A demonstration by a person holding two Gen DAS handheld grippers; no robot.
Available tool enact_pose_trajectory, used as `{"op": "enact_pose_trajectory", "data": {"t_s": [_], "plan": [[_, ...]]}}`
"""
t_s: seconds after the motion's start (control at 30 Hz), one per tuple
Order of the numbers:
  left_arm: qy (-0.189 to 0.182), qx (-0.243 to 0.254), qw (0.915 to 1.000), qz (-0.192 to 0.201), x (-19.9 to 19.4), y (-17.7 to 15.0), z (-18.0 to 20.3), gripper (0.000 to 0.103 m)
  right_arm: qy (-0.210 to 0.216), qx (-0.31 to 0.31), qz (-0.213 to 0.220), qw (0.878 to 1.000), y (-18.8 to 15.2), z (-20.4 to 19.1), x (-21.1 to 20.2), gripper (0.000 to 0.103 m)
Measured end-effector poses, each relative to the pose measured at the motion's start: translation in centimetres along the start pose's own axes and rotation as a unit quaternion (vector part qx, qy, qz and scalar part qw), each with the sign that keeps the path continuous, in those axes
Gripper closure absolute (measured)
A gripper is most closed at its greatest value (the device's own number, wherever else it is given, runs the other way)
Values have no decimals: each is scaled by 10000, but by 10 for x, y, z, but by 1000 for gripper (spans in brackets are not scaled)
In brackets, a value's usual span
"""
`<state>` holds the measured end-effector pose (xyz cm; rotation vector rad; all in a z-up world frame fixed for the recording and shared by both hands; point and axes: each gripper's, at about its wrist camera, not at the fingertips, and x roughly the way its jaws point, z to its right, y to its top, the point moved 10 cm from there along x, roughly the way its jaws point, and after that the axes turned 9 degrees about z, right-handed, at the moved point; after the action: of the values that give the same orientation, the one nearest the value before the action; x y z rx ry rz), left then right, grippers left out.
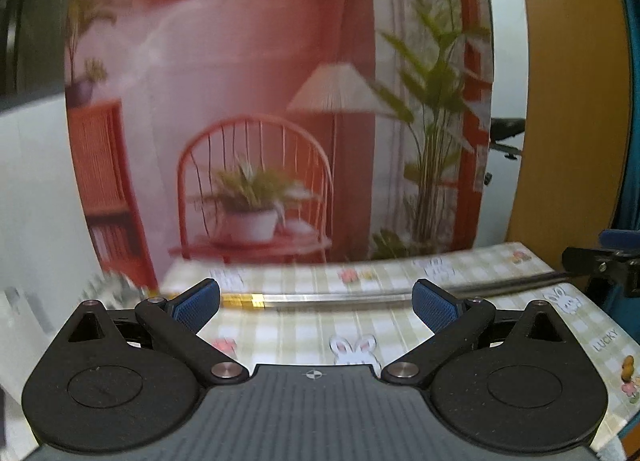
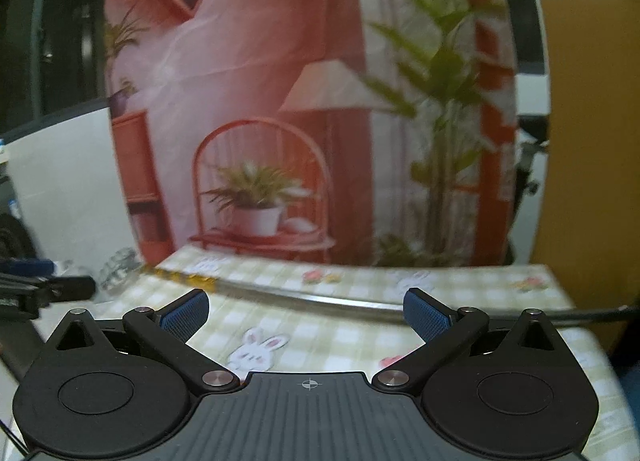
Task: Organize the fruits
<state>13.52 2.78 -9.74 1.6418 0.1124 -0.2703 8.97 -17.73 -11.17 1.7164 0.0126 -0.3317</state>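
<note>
No fruit shows in either view. My left gripper (image 1: 316, 303) is open and empty above a table with a green checked bunny cloth (image 1: 304, 333). My right gripper (image 2: 306, 311) is also open and empty above the same cloth (image 2: 340, 337). A long metal rod with a gold end (image 1: 328, 299) lies across the cloth beyond the fingertips; it also shows in the right wrist view (image 2: 304, 295). Both views are blurred.
A printed backdrop of a red room with a chair and plants (image 1: 256, 141) hangs right behind the table (image 2: 260, 141). The other gripper's black body (image 1: 604, 265) shows at the right edge of the left view. A wooden panel (image 1: 572, 101) stands at the right.
</note>
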Motion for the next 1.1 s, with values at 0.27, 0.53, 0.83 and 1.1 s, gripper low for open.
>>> {"op": "enact_pose_trajectory", "data": {"t_s": [0.27, 0.53, 0.83, 1.1], "plan": [[-202, -145, 9991, 341, -19, 40, 19, 0, -139, 79, 512, 9986, 46, 14, -31, 0], [-86, 48, 9985, 540, -29, 51, 30, 0, -213, 51, 749, 9970, 63, 16, -49, 0], [-214, 97, 9982, 550, -32, 52, 34, 0, -271, 105, 734, 9969, 63, 16, -53, 0], [-309, -16, 9982, 510, -33, 49, 30, 0, -270, 80, 710, 9971, 62, 16, -53, 0]]}}
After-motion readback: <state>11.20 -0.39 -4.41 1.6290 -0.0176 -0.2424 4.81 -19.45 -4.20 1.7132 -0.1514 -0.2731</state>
